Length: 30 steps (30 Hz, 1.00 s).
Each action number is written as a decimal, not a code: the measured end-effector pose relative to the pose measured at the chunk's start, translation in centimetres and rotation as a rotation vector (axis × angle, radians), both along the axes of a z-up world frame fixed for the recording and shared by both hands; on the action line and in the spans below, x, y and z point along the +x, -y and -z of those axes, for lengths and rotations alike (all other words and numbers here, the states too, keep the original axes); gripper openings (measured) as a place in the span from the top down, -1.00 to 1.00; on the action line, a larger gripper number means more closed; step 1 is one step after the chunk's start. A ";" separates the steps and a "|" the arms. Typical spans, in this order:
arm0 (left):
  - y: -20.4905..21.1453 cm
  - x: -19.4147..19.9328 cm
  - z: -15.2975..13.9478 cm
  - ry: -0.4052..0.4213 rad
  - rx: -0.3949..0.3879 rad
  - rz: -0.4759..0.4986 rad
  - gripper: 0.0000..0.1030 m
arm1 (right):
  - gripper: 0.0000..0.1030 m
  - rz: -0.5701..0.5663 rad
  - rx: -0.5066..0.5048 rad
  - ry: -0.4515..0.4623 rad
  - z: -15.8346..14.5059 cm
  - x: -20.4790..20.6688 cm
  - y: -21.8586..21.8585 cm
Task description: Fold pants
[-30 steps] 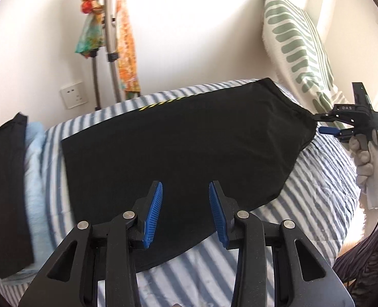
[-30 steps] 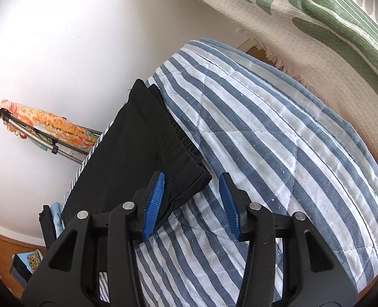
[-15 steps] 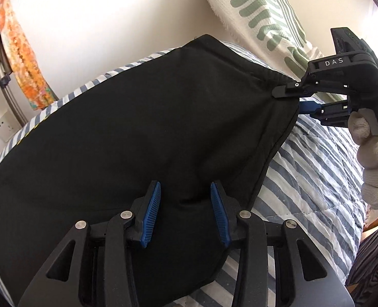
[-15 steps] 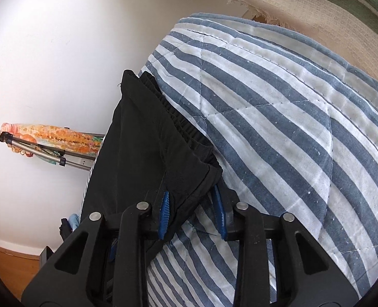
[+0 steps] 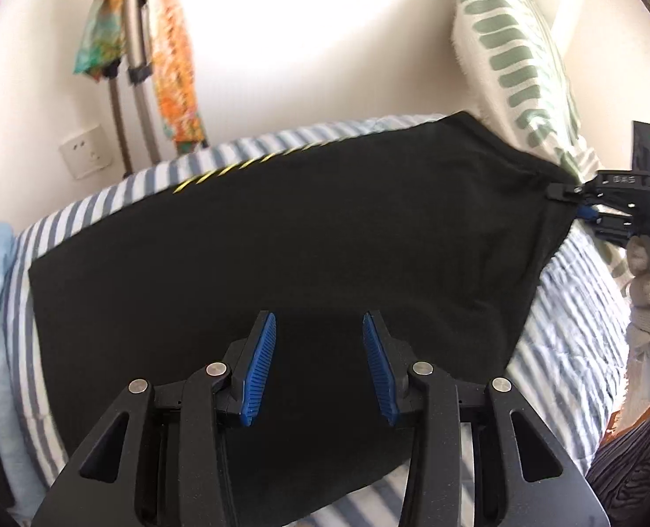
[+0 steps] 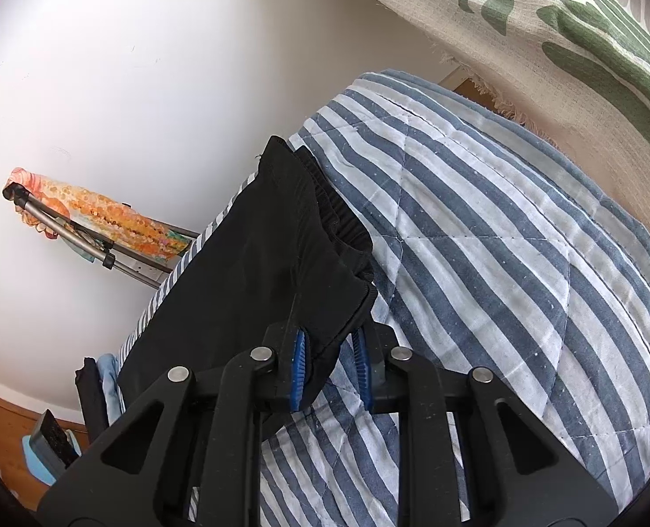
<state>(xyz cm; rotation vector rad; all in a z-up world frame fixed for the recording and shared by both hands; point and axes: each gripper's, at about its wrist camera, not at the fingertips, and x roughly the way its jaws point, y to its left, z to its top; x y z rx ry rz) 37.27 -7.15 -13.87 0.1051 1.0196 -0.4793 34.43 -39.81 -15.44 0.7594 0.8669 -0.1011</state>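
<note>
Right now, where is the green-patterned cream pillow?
In the left wrist view, the green-patterned cream pillow stands at upper right against the wall, just beyond the black pants' waistband corner, which the right gripper pinches.

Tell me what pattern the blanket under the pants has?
Blue and white stripes on the blanket, clearest in the right wrist view.

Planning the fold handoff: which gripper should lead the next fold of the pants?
Right. The right gripper is shut on the pants at the waistband corner; the left gripper hovers open, holding nothing.
</note>
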 end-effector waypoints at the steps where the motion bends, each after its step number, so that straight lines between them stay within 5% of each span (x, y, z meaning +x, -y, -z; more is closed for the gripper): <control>1: -1.1 0.3 0.4 -0.031 0.010 -0.027 0.22 | 0.63 -0.003 -0.007 0.005 -0.3 0.1 -0.2; 10: -14.0 -3.8 -7.0 0.120 -0.028 -0.260 0.22 | 0.67 -0.165 -0.175 0.142 -6.2 1.8 -7.2; 18: -22.1 -5.1 -7.7 0.132 -0.114 -0.431 0.22 | 0.72 -0.563 -0.272 0.244 -9.2 3.6 -25.1; 24: -24.2 -5.5 -7.4 0.136 -0.122 -0.450 0.22 | 0.73 -0.895 -0.360 0.181 -4.2 2.1 -39.2; 30: -24.0 -5.1 -5.9 0.096 -0.123 -0.422 0.22 | 0.72 -1.005 -0.477 0.125 0.6 0.0 -42.7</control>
